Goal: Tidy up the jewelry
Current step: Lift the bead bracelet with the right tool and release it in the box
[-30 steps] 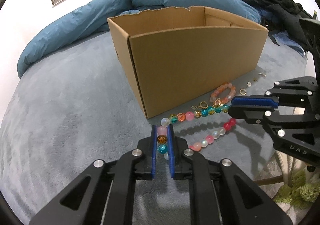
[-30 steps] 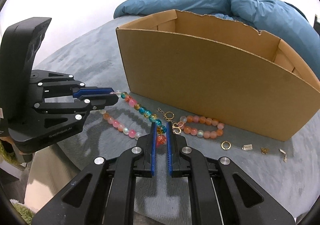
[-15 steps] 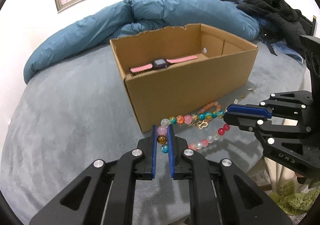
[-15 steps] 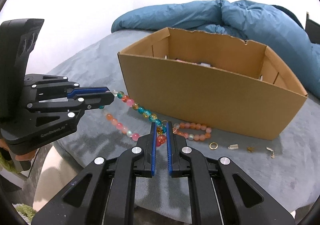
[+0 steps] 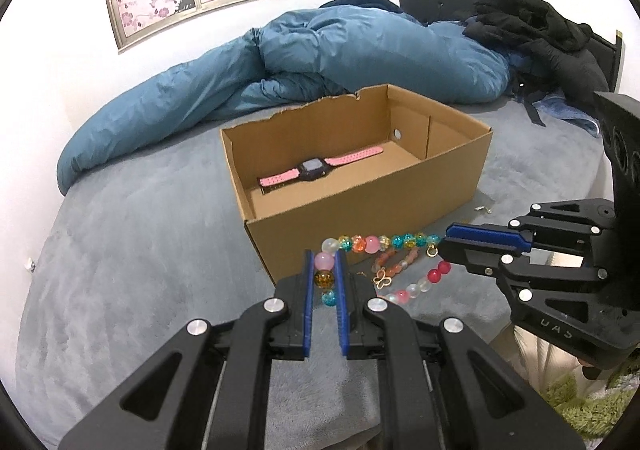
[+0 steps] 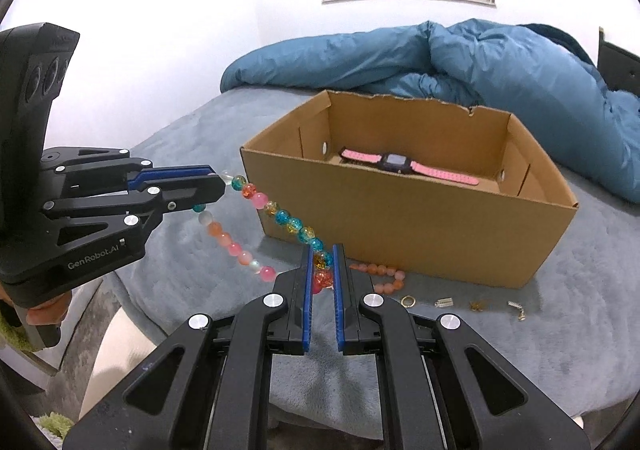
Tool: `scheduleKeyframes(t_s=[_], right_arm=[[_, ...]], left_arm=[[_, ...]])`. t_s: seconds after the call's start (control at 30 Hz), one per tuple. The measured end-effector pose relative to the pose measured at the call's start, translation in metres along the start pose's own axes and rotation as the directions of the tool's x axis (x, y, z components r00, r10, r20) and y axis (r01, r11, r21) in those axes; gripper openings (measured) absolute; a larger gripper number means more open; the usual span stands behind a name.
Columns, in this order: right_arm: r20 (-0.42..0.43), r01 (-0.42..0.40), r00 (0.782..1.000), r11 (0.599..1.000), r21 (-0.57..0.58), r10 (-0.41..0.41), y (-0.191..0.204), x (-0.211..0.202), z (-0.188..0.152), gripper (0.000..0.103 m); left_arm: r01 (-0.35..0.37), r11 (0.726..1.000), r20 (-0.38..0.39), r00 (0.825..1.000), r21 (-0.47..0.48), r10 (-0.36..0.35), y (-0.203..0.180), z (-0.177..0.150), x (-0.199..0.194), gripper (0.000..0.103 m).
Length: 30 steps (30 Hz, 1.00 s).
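A multicoloured bead necklace [image 5: 376, 244] [image 6: 280, 211] hangs stretched in the air between my two grippers, in front of the open cardboard box [image 5: 360, 201] [image 6: 420, 234]. My left gripper [image 5: 323, 270] is shut on one end of it and my right gripper [image 6: 322, 270] is shut on the other. A pink-strapped watch [image 5: 316, 169] [image 6: 404, 165] lies inside the box. A peach bead bracelet [image 5: 394, 264] [image 6: 380, 274], a gold butterfly charm [image 5: 381, 277] and a gold ring [image 6: 408, 301] lie on the bed by the box.
The grey bed cover [image 5: 120, 250] holds the box. A blue duvet [image 5: 320, 53] is piled behind it and black clothes [image 5: 532, 21] lie at the back right. Small metal clasps [image 6: 480, 305] lie in front of the box.
Both grippers have risen with the necklace, lifting it off the bed; the views now look down into the box and show the watch.
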State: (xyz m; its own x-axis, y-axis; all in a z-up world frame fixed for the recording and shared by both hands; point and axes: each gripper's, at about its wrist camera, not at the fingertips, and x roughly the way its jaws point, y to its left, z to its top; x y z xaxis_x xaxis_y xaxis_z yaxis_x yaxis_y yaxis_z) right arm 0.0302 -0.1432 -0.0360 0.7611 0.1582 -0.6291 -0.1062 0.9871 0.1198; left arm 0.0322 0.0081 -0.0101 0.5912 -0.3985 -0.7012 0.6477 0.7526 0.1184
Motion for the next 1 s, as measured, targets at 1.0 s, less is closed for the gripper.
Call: scheduleKeyframes(t_s=[1.0], right_arm=[[0.105, -0.032, 0.994, 0.999, 0.044, 0.027, -0.05, -0.015, 0.097, 0.007]], left_arm=[[-0.007, 1.0, 0.134, 0.991, 0.004, 0.006, 0.018, 0.104, -0.008, 0.009]])
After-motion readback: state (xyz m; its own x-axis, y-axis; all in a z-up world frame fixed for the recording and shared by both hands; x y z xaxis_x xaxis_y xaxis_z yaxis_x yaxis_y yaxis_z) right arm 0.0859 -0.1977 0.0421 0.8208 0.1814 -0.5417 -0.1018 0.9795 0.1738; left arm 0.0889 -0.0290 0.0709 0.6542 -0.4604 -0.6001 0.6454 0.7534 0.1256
